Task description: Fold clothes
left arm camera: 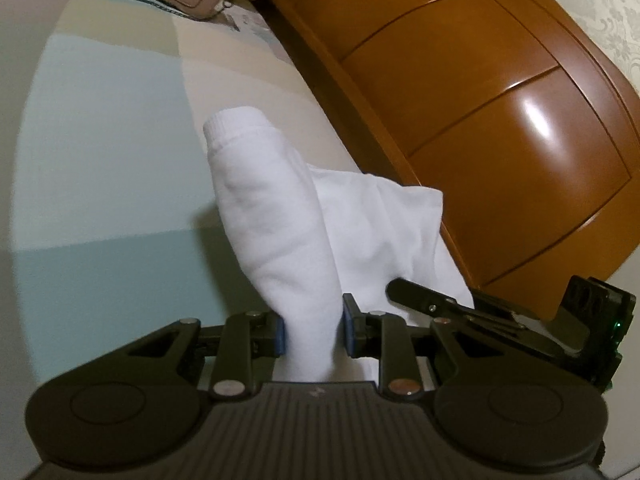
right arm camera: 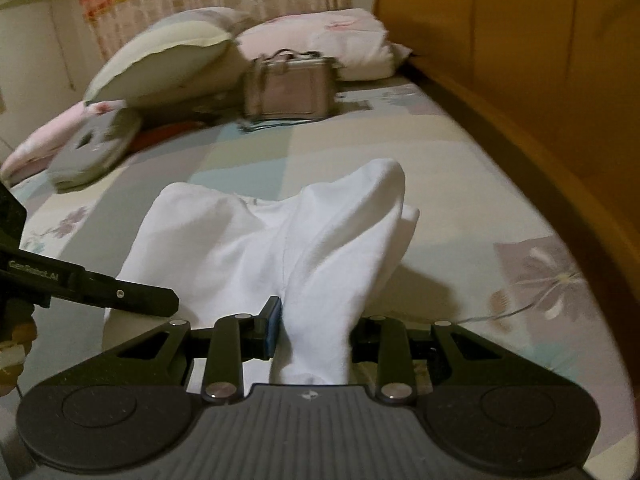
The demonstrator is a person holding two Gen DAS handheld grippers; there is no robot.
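Both grippers are clamped on the same white garment (left arm camera: 276,216). The left gripper (left arm camera: 314,332) pinches a rolled, cuffed part — a sleeve or leg, I cannot tell which — between its blue pads (left arm camera: 280,334). The right gripper (right arm camera: 310,330) bites a bunched edge of it, likely so the two can carry the cloth together. From those pinches the garment rises off the patterned bed sheet (right arm camera: 460,184) in two peaks, the rest trailing down toward the sheet. Beyond the garment stands a handbag (right arm camera: 290,88), with pillows (right arm camera: 160,56) behind it. Beside the garment runs the wooden bed frame (left arm camera: 500,140).
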